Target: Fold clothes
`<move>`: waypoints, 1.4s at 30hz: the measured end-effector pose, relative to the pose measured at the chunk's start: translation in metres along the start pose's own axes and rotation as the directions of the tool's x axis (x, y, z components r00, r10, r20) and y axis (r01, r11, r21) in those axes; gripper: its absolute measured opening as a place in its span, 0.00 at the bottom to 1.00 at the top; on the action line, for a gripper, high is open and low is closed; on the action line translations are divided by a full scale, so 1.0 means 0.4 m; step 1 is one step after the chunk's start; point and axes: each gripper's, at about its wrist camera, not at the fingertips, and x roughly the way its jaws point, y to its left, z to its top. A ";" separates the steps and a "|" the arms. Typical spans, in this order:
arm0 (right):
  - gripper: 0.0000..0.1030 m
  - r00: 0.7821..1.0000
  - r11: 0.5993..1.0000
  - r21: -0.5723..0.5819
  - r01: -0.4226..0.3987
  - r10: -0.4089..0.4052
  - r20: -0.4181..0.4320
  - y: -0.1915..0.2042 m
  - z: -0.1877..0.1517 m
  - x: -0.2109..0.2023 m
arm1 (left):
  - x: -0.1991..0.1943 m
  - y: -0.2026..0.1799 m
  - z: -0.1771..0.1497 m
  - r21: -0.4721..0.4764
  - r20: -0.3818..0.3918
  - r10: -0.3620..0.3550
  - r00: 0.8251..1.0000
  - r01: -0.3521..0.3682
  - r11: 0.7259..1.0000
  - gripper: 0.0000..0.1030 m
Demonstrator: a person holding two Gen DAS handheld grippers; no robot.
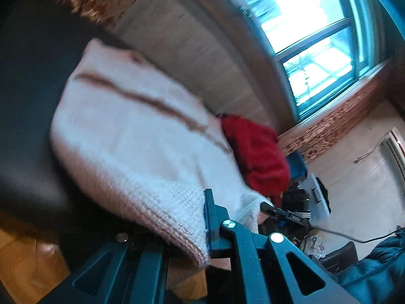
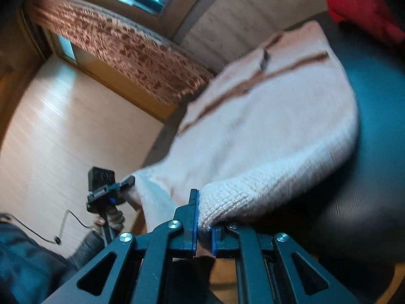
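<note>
Left wrist view: left gripper [image 1: 200, 230] clamped on the ribbed hem of the cream knit sweater [image 1: 141, 136], lifted off the dark table [image 1: 27, 101]; red garment [image 1: 255, 154] just beyond. Risk of thick knit slipping from a shallow bite.

Right wrist view: right gripper [image 2: 203, 228] pinched on the hem's other corner. Uneven lifting likely to skew the fold or drag fabric onto the red garment.

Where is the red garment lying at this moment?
The red garment lies on the dark table just beyond the far edge of the white sweater, toward the window; the right wrist view shows it at top right.
</note>
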 end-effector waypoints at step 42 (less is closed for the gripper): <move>0.19 0.973 0.970 0.212 -0.117 0.069 0.222 -0.238 0.421 0.111 | 0.115 0.366 0.388 -0.434 0.249 -0.047 0.967 0.155 0.887 0.14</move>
